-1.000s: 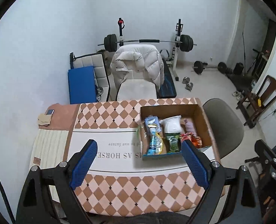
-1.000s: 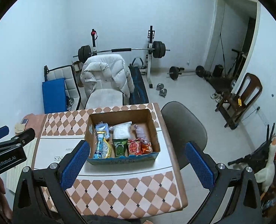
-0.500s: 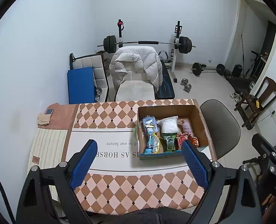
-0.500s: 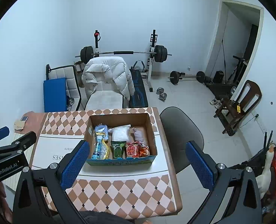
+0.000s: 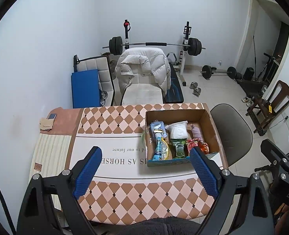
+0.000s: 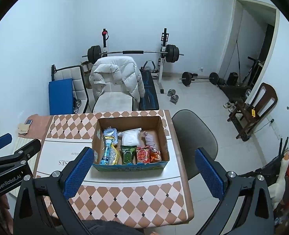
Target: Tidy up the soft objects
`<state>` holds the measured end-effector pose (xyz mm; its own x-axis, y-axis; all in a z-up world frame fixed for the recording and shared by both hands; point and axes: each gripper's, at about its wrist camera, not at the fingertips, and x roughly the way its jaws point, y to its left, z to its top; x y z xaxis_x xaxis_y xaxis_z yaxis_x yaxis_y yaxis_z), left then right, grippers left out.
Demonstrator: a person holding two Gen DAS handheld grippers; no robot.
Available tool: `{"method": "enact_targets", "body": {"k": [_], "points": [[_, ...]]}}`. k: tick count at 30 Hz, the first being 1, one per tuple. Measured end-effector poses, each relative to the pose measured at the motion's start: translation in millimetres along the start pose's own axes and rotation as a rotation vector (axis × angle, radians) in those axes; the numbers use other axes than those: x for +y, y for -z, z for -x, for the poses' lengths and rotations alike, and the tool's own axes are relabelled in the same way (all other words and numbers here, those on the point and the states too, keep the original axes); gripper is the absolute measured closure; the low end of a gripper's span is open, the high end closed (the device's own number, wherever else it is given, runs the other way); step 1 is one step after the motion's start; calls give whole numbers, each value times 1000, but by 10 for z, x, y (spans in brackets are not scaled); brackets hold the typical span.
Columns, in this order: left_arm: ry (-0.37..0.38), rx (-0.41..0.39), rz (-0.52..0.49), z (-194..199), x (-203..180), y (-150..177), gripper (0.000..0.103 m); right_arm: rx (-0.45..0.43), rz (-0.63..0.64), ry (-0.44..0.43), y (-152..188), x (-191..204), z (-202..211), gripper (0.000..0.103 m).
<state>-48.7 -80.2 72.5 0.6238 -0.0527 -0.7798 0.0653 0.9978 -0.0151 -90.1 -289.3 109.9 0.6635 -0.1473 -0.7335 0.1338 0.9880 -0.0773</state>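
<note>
Both views are evenly and brightly lit by cool, diffuse light whose source is not seen. The white walls (image 5: 46, 39) are tinted faintly blue, and the doorway (image 6: 261, 49) at the far right is left dim. Only soft shadows are cast under the cardboard box (image 6: 128, 166) and the grey chair (image 5: 230, 133). No glare is seen on the tablecloth (image 5: 124, 195). Strong fisheye bending is shown at the edges, and each frame is closed by a black vignette. The centre is rendered sharp, while the corners are slightly smeared
</note>
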Motion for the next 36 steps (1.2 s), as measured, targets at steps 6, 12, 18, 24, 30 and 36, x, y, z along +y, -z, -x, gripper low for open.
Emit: {"method": "enact_targets", "body": {"k": [6,12,18,24,30,36], "points": [[-2,1,3,15,-3,-8,11,-4,0,2,9,6,0,0],[1,2,2,30,-12,14,11,-7,4,0,-18,1,-6,0],[-4,-7,0,46,-11,27,11,-8,8,1,-14,-4,-8,0],[-1,-3,1,53,-10,30,11,-4,10,-6,-34,-15,2,0],[-3,-6,-2,61,-12,34,11,-7,14,-6,-43,-27,11,0],[-9,0,-6,77,-9,69,11,-6,13,-10,-41,-43,18,0]]}}
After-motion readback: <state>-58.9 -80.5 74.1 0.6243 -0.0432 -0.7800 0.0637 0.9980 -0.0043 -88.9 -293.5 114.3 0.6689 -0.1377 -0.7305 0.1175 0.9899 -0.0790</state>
